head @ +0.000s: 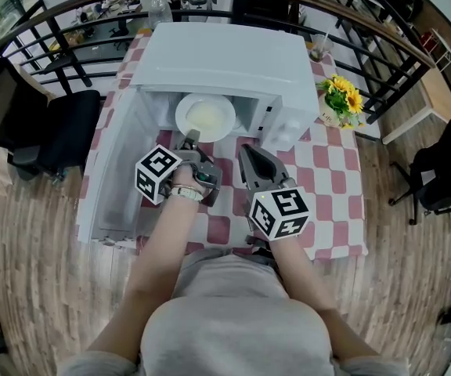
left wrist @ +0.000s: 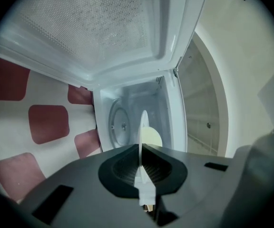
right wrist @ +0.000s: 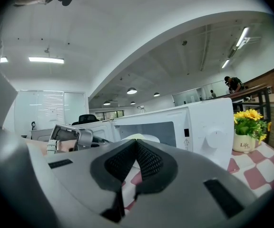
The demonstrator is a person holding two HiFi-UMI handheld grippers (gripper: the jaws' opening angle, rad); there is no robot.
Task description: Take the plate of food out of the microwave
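Clamping the near rim of the plate [head: 183, 110], which is sitting in the open microwave's [head: 225, 61] mouth, the left gripper [head: 190, 137] is needing a level, straight pull so the food [head: 207, 117] is not sliding, while the right gripper [head: 245, 151] is hovering closed and empty alongside.

We hold our left gripper [head: 193, 138] clamped on the rim of the plate [head: 206, 117]. Our right gripper [head: 244, 150] hovers alongside, jaws together.

White microwave [head: 225, 61]; white plate [head: 183, 121]; red-white checked tablecloth [head: 327, 180].
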